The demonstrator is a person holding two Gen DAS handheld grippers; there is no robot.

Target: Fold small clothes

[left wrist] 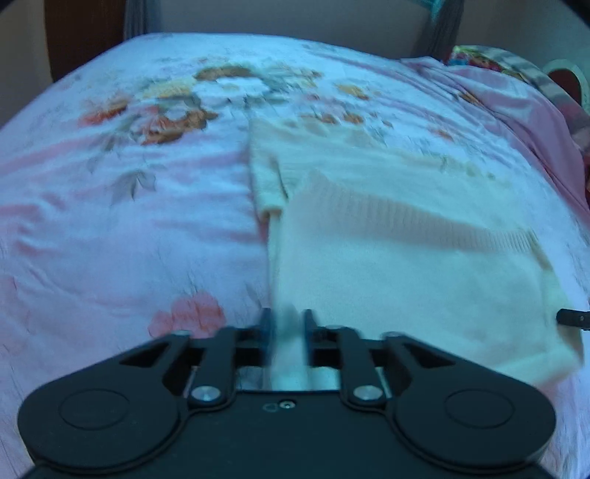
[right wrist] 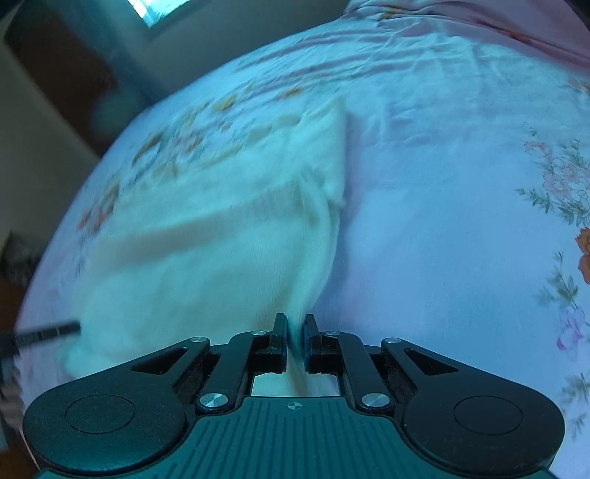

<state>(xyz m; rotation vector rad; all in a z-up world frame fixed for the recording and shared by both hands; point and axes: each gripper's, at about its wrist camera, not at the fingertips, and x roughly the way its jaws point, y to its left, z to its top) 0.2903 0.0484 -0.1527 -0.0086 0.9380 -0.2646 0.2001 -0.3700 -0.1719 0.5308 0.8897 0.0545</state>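
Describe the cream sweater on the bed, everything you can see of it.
The cream sweater is a small, soft knit with ribbed bands, lying mostly flat on the floral bedsheet. One layer is already folded across its body, and a ribbed sleeve cuff shows at its left edge. The left gripper has its near left corner between the fingers; the right gripper is shut on its near right corner. Motion blur hides finer detail.

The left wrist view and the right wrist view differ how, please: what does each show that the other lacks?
Only the left wrist view shows colourful bedding piled at the far right of the bed. Only the right wrist view shows a window and dark wooden furniture. Both share the cream sweater on the floral bedsheet, with cloth between the left gripper and right gripper fingers.
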